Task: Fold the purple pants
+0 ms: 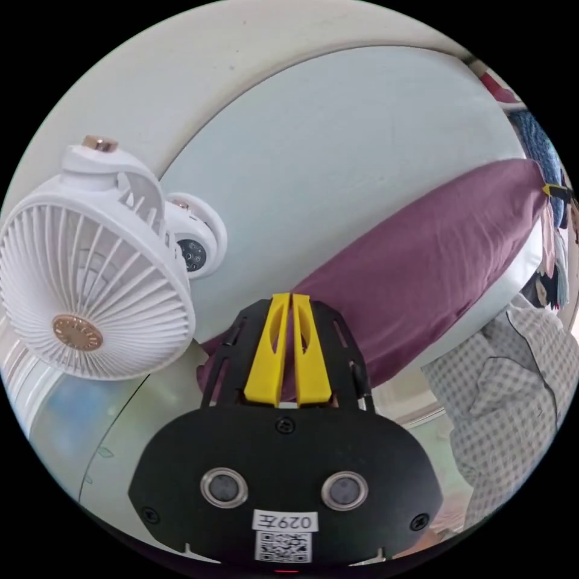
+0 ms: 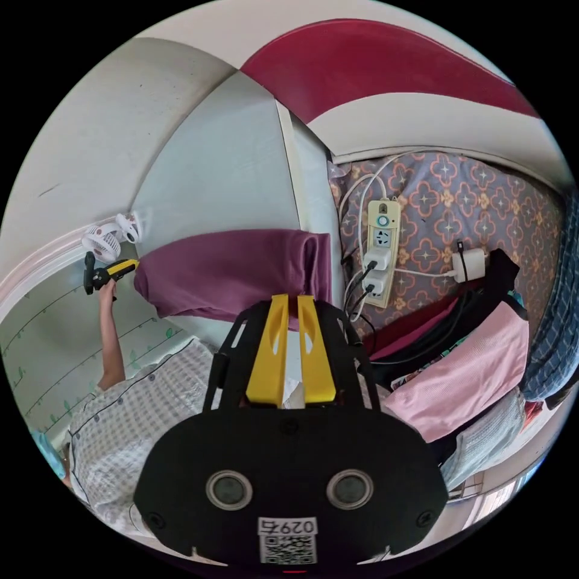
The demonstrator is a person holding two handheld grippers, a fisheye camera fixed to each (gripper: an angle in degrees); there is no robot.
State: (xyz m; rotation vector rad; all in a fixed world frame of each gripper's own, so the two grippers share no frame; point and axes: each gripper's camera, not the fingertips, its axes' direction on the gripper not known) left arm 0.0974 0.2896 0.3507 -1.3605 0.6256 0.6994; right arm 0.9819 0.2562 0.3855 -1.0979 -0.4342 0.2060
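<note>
The purple pants (image 1: 422, 265) hang in the air as a folded band stretched between both grippers. In the left gripper view, my left gripper (image 1: 291, 298) has its yellow jaws shut on one end of the band, and the right gripper (image 1: 556, 190) holds the far end at the right edge. In the right gripper view, my right gripper (image 2: 289, 298) is shut on the near end of the pants (image 2: 229, 271). The left gripper (image 2: 111, 271), held in a raised hand, grips the other end.
A white clip fan (image 1: 90, 289) sits on the wall close to my left gripper. Below the right gripper, a power strip (image 2: 380, 253) with plugs and cables lies on patterned bedding (image 2: 482, 205), beside a pink cloth (image 2: 470, 368). The person's checked shirt (image 2: 139, 410) is near.
</note>
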